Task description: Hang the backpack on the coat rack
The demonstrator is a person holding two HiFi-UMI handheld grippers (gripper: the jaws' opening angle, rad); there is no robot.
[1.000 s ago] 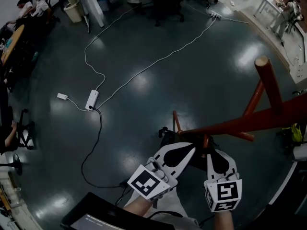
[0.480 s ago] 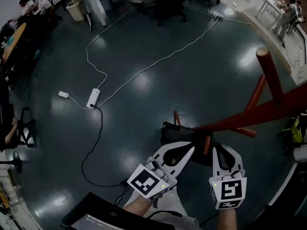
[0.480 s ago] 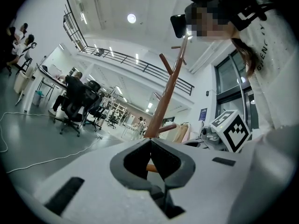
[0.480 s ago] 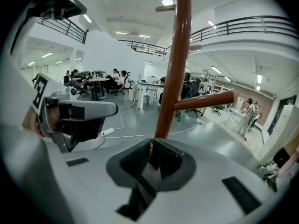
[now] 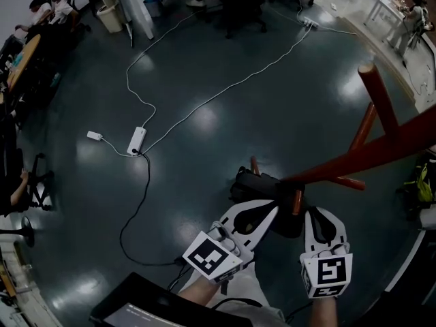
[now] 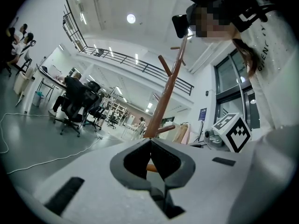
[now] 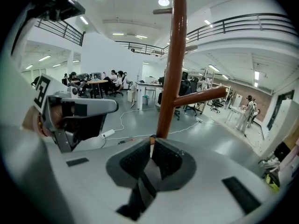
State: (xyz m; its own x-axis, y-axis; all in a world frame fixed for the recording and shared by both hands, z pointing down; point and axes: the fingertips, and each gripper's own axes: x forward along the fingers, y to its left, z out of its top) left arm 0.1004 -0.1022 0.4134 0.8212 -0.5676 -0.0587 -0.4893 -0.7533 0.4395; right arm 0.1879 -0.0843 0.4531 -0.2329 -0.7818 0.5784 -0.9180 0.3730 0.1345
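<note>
The red-brown coat rack (image 5: pixel 373 151) slants across the right of the head view; its pole (image 7: pixel 176 55) rises just beyond the right jaws and also shows in the left gripper view (image 6: pixel 168 83). The black backpack (image 5: pixel 257 184) hangs under a short peg (image 5: pixel 297 201), between and ahead of both grippers. My left gripper (image 5: pixel 271 210) is shut, with a dark strap caught low in its jaws (image 6: pixel 150 141). My right gripper (image 5: pixel 308 215) is shut on a dark strap running between its pads (image 7: pixel 152 142). Most of the backpack is hidden under the grippers.
A white cable and power strip (image 5: pixel 136 140) lie on the dark glossy floor at left, with a black cable (image 5: pixel 133 213) curling toward me. A dark flat object (image 5: pixel 129 308) sits at the bottom edge. People sit at desks at upper left (image 5: pixel 41 9). A yellow-green item (image 5: pixel 422 190) is at far right.
The backpack has come up into view beneath the peg, between the grippers. Both grippers have shifted a little right and lower in the view, still shut.
</note>
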